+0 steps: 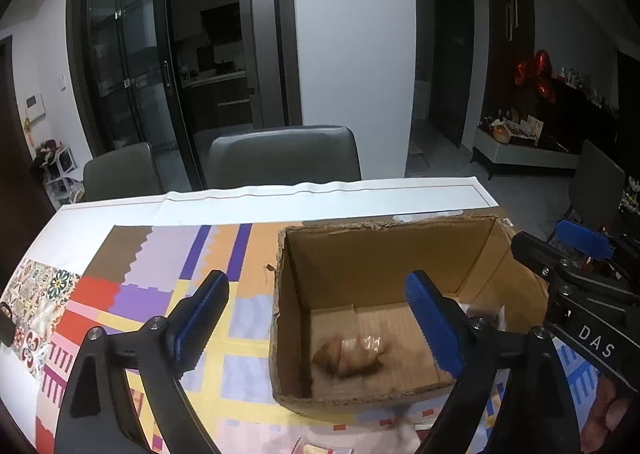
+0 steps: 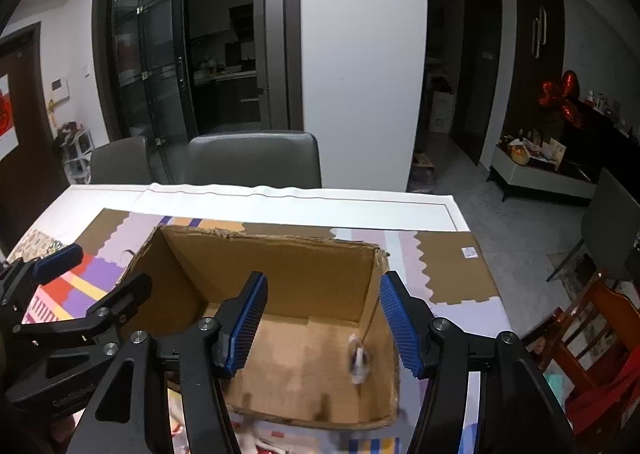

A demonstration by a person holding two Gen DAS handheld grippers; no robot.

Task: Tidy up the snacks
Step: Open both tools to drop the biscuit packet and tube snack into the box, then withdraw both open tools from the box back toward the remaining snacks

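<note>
An open cardboard box [image 1: 384, 254] [image 2: 280, 266] stands on the patterned table mat. In the left wrist view a clear-wrapped brown snack [image 1: 352, 352] shows blurred over the box floor. In the right wrist view a small clear-wrapped snack [image 2: 358, 364] shows blurred by the box's right wall. My left gripper [image 1: 316, 318] is open and empty above the box's front left part. My right gripper [image 2: 320, 326] is open and empty above the box's front. Each gripper shows in the other's view: the right one [image 1: 576, 254], the left one [image 2: 84, 274].
More wrapped snacks lie on the mat in front of the box [image 1: 324, 448] [image 2: 264, 442]. Two grey chairs [image 1: 284, 158] stand behind the table. A wooden chair [image 2: 592, 318] is at the right. The white table edge [image 1: 320, 190] runs along the far side.
</note>
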